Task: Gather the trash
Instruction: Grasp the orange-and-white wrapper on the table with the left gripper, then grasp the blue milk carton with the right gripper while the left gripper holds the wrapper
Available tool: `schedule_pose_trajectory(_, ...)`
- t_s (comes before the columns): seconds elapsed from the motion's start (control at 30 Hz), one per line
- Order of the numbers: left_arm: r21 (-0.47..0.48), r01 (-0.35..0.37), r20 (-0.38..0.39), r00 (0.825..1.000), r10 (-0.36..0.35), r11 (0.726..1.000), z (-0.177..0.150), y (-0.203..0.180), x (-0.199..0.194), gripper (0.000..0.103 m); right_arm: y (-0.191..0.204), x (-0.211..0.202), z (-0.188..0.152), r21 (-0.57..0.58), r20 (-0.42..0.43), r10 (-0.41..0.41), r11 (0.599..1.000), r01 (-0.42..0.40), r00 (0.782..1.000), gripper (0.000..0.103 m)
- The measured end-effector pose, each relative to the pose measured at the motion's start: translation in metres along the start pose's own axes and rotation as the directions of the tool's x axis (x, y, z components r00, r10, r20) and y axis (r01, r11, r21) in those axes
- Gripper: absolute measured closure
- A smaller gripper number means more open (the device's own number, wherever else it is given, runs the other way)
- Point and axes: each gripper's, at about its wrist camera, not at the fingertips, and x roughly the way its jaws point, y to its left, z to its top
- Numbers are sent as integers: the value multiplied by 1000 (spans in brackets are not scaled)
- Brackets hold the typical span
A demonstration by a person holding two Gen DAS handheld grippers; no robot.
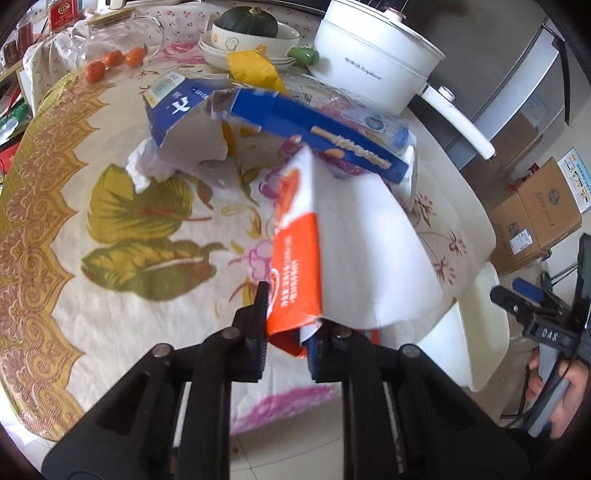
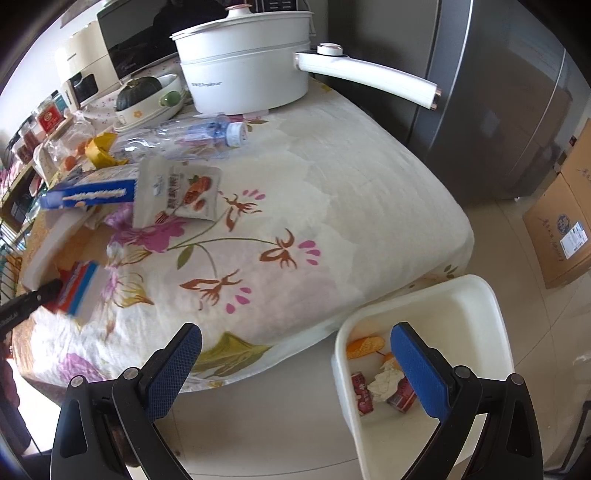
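My left gripper (image 1: 286, 328) is clamped on a flattened orange-and-white carton (image 1: 332, 254), its two fingers pinching the carton's lower edge so that the white inner side fans up and to the right over the table. Past the carton's far tip lies a long blue biscuit box (image 1: 321, 129), and behind that a torn-open blue box (image 1: 177, 110) rests partly on a crumpled white tissue (image 1: 142, 166). A yellow wrapper (image 1: 255, 68) sits just behind the boxes, near a stack of bowls holding a dark green squash (image 1: 247, 22). My right gripper (image 2: 295, 356) hangs with its blue-padded fingers spread wide and nothing between them, out past the table's edge and above the floor. Just beyond its right finger stands the white trash bin (image 2: 476, 295), tucked beside the table's corner; inside it I can see a crumpled tissue (image 2: 384, 380), two red cans (image 2: 362, 393) and a yellow scrap (image 2: 364, 347). On the floral tablecloth (image 2: 332, 192) in the right wrist view, a white snack pouch (image 2: 177, 192) lies touching the end of the blue biscuit box, with a crushed clear plastic bottle (image 2: 192, 138) behind it. The white electric pot (image 2: 243, 62) stands at the table's far side, its long handle pointing toward the grey refrigerator (image 2: 498, 110). Cardboard boxes (image 1: 535, 214) sit on the floor, well apart from the bin.
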Motion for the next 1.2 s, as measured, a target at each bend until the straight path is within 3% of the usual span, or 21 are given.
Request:
schedule_pose_trajectory(0.17, -8, -14, 22, 1000, 15, 1000, -10, 15, -17, 92, 18, -2, 2, -6, 9, 28, 1000, -28, 1000, 0)
schedule_pose_trajectory(0.33, -35, -17, 92, 996, 20, 999, -15, 32, -47, 96, 42, -2, 4, -17, 20, 63, 998, -63, 998, 0)
schedule_pose_trajectory(0.5, -97, -24, 184, 982, 42, 995, -14, 61, -81, 96, 76, -1, 8, -46, 39, 92, 995, -90, 995, 0)
schedule_pose_trajectory(0.63, -125, -68, 239, 966, 97, 990, -12, 81, -99, 96, 113, -7, 14, -86, 76, 160, 984, -153, 984, 0)
schedule_pose_trajectory(0.83, -125, -107, 267, 954, 137, 986, -13, 102, -108, 96, 173, 6, 38, -72, 115, 187, 981, -179, 976, 0)
schedule_pose_trajectory(1.13, -182, -68, 261, 958, 115, 981, -23, 148, -116, 96, 249, 41, 68, -24, 160, 138, 990, -135, 978, 8)
schedule_pose_trajectory(1.2, -195, -55, 258, 960, 105, 979, -24, 156, -116, 96, 261, 48, 73, -20, 175, 95, 995, -93, 980, 10)
